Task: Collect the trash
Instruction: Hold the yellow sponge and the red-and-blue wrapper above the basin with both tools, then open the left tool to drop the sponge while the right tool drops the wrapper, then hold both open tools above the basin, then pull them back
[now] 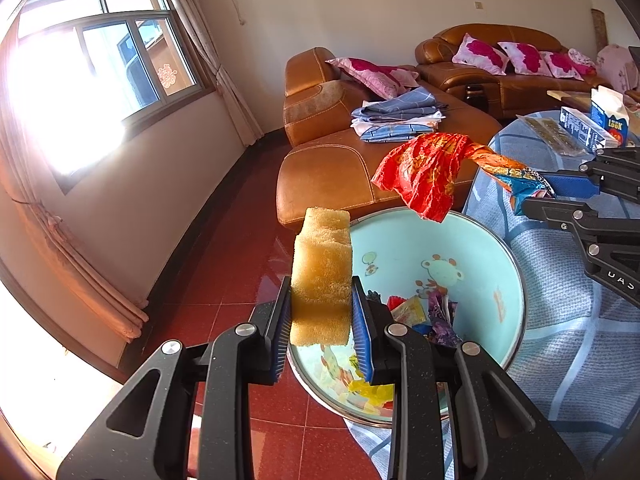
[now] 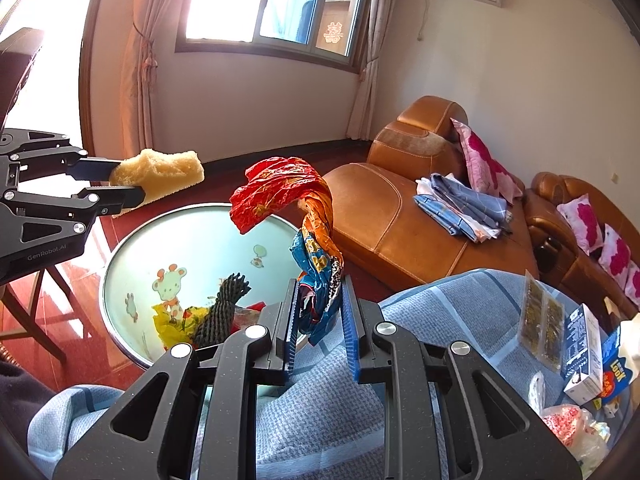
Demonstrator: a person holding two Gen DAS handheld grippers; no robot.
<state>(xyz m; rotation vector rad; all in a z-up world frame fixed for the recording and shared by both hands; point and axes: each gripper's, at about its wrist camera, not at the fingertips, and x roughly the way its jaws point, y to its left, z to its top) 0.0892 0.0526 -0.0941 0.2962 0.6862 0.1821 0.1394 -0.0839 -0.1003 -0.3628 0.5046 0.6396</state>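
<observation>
Looking along your left gripper [image 1: 322,320], you have its blue pads clamped on the lower part of a yellow sponge [image 1: 321,276], which stands upright over the near left rim of the pale blue basin [image 1: 496,304]. Wrappers already lie in the basin's bottom. Soft and light, the sponge squashes under the pads, so a grip across its middle is enough; judged from here, it should drop cleanly once released. At far right your right gripper [image 1: 540,188] reaches in above the basin with a red wrapper [image 1: 424,176].

From the right wrist, your right gripper [image 2: 320,312] is closed on the crumpled blue tail of the red wrapper [image 2: 280,192], whose loose end droops over the basin [image 2: 120,264]. Thin and slick foil, it may cling or slip; pinch the bunched part. The left gripper [image 2: 120,188] holds the sponge [image 2: 160,172] at far left.
</observation>
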